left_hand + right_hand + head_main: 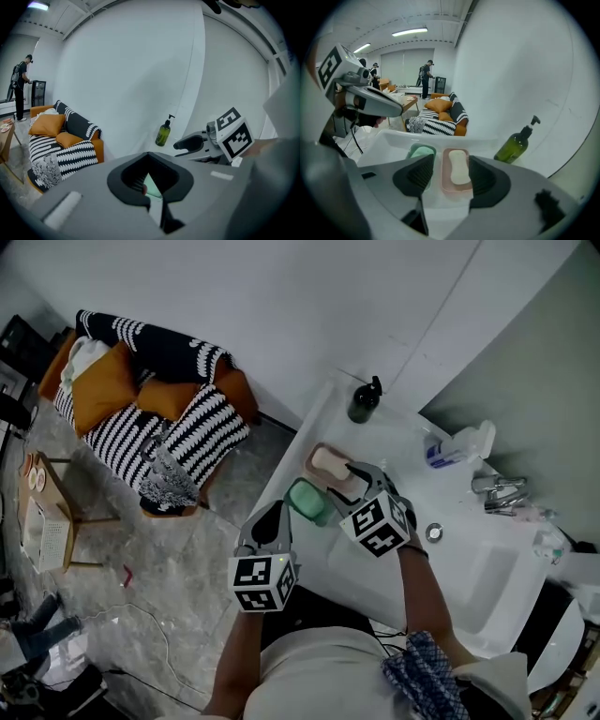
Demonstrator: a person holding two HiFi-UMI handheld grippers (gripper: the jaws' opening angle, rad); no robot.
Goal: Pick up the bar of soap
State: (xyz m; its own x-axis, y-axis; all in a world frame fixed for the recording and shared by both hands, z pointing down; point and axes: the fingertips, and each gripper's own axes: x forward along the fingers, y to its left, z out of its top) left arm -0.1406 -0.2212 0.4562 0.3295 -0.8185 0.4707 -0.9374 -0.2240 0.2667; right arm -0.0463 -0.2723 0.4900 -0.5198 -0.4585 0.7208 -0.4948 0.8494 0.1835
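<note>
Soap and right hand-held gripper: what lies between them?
Nothing. The right gripper view shows the right hand-held gripper, jaws open, framing the soap in its dish, with only bare counter before it.

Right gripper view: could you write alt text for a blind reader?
The open right gripper points at a pale soap bar in a pink dish on a white counter. A green dish lies left of it, a green bottle right.
</note>
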